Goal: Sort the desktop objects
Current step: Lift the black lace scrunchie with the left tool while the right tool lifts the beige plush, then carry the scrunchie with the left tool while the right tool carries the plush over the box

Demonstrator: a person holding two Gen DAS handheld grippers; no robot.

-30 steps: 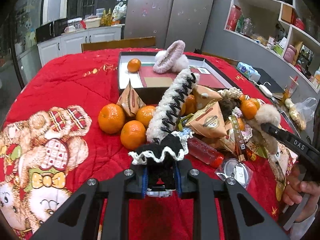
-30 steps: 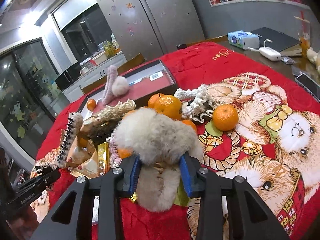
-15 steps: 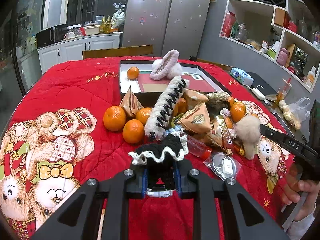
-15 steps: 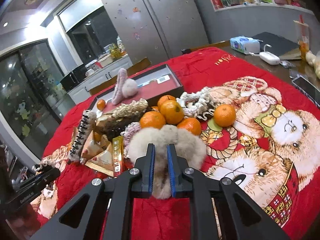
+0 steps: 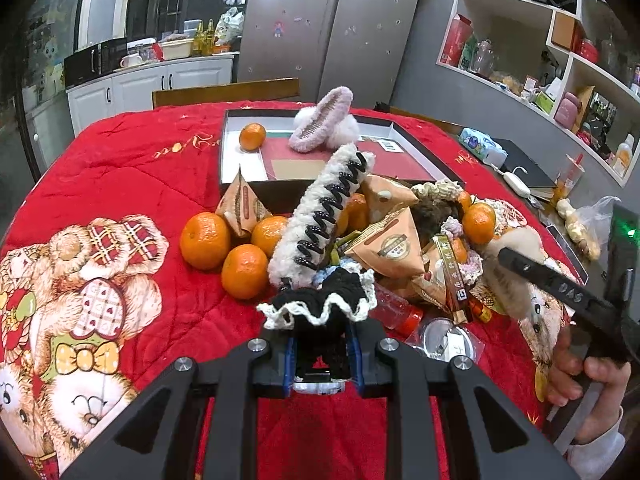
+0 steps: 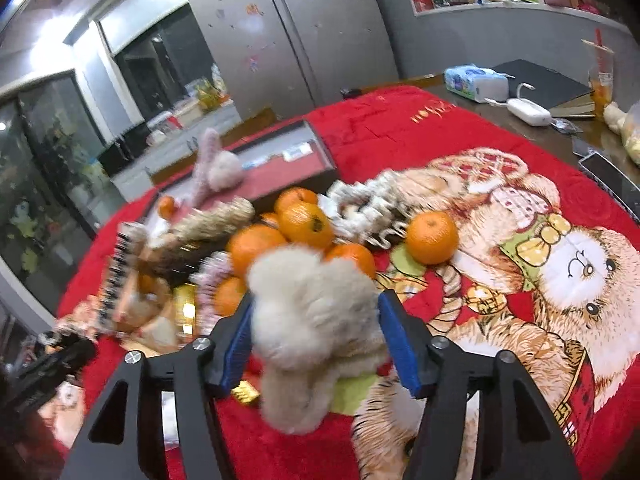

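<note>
The left wrist view shows the left gripper (image 5: 320,350) closed tight on a black scrunchie (image 5: 320,304) with a cream frilled edge, held above the red blanket (image 5: 132,168). Only this view looks straight into the box (image 5: 412,146) at the far side of the table: an orange (image 5: 252,136) lies in its white left compartment, and a pink fluffy clip (image 5: 320,128) rests across the red middle, leaning on a white puff. Just in front of the box lies the pile: a white clip (image 5: 320,216) with black teeth propped at a slant, three oranges beside it on the left, tan triangular packets (image 5: 388,240), a gold sachet and a small red-capped bottle (image 5: 394,310). At the right edge a hand (image 5: 580,380) grips the handle of the other tool.

The right wrist view, motion-blurred, shows what is barely seen from the left: a beige fur pompom (image 6: 312,316) between the blue pads of the right gripper (image 6: 316,338). Its jaws are opening; the left pad seems just at the fur, the right pad stands clear of it. The pompom sits at the near edge of the pile, in front of several oranges. This view also shows a lone orange (image 6: 432,236) on the bear print, a cream scrunchie (image 6: 360,212) beside it, and, past the blanket, a tissue pack (image 6: 476,80) and a white charger (image 6: 528,112).
</note>
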